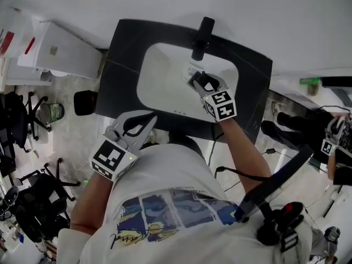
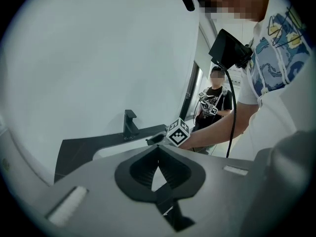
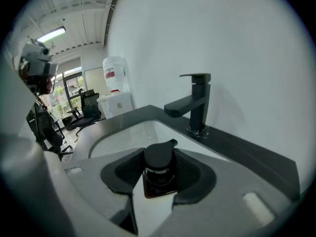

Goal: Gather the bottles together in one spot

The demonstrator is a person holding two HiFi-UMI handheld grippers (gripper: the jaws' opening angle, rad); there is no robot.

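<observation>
A small dark bottle with a black cap (image 3: 159,168) stands upright between the jaws of my right gripper (image 3: 159,174), whose pads close against its cap and neck. The gripper holds it over the white sink basin (image 3: 126,138), in front of the black faucet (image 3: 196,102). In the head view the right gripper (image 1: 201,82) hovers over the basin (image 1: 162,84), and the bottle is mostly hidden by its jaws. My left gripper (image 1: 144,126) hangs at the counter's near edge, close to the person's chest, its jaws shut and empty (image 2: 158,149).
The black countertop (image 1: 125,45) surrounds the basin, with the faucet (image 1: 202,37) at its far edge against a white wall. Office chairs (image 1: 33,114) and a water dispenser (image 3: 113,78) stand to the left. Another person (image 2: 215,102) stands beyond the counter's end.
</observation>
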